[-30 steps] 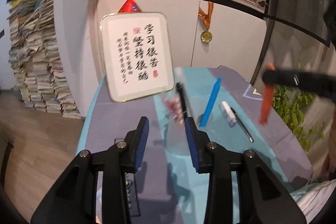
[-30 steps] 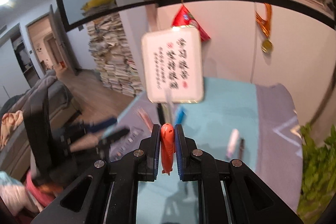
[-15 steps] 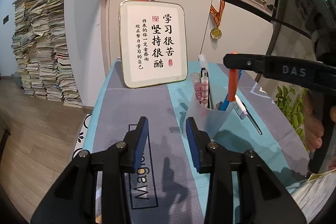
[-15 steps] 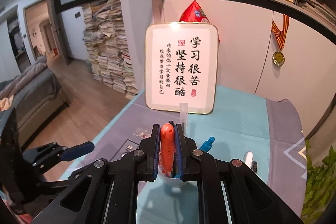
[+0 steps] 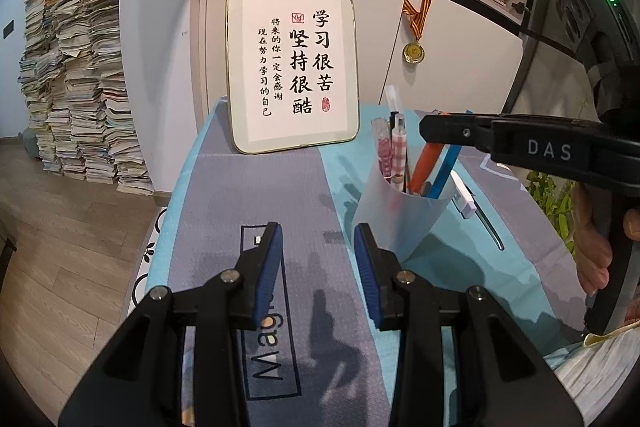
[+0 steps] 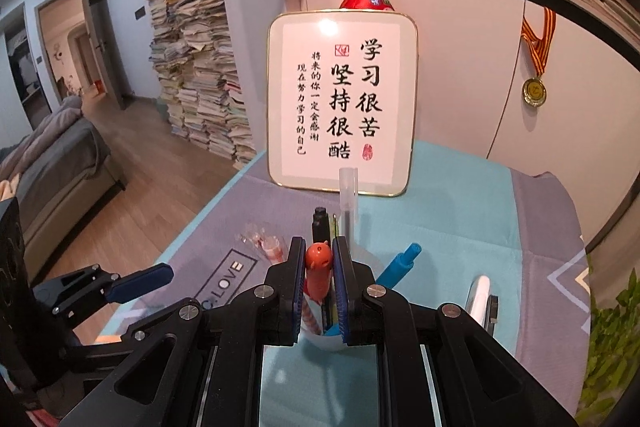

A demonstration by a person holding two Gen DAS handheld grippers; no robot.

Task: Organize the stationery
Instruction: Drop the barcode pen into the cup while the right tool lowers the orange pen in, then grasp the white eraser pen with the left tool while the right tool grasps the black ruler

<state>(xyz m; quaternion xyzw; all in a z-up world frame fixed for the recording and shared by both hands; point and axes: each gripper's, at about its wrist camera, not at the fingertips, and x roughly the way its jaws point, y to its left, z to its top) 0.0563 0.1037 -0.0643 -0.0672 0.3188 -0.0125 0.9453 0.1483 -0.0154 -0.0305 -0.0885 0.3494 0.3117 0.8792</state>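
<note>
A translucent white pen cup (image 5: 400,211) stands on the table mat and holds several pens, among them a blue pen (image 5: 444,171) and pink patterned pens (image 5: 394,151). My right gripper (image 6: 319,259) is shut on an orange pen (image 6: 318,273) and holds it upright over the cup (image 6: 332,341), its lower end inside; the orange pen shows in the left wrist view (image 5: 426,165). My left gripper (image 5: 318,255) is open and empty, just left of the cup. A white eraser-like pen (image 5: 464,193) and a black pen (image 5: 490,227) lie right of the cup.
A framed calligraphy board (image 5: 292,67) leans against the wall at the table's back. Stacks of papers (image 5: 76,79) stand on the floor to the left. A green plant (image 6: 612,339) is at the right edge. A medal (image 5: 414,51) hangs on the cabinet.
My right gripper has moved over the cup and lowered the orange pen, so its lower end now sits inside. My left gripper has stayed open beside the cup.
</note>
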